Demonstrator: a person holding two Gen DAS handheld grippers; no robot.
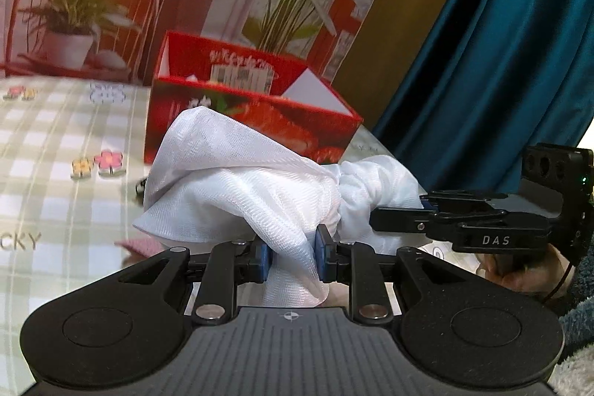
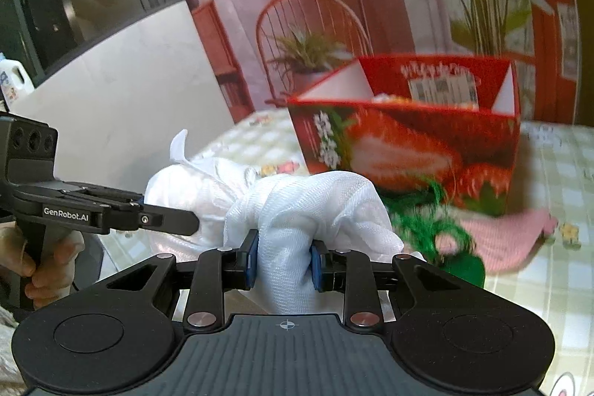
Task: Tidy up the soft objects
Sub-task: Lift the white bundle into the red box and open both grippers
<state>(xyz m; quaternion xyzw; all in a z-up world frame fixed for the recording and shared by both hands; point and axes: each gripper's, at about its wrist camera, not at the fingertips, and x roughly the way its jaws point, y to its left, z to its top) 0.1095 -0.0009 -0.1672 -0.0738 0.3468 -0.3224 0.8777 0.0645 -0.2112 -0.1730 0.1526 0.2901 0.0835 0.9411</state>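
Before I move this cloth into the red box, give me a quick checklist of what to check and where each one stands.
1. Left gripper clamped on white cloth: ok.
2. Right gripper clamped on the cloth: ok.
3. Red box top open: ok.
4. Room inside box: cannot tell; something pale shows at the rim.
5. Cloth off the table: cannot tell; its underside is hidden.
6. Green item and pink cloth lie before the box, under the path: not ok.
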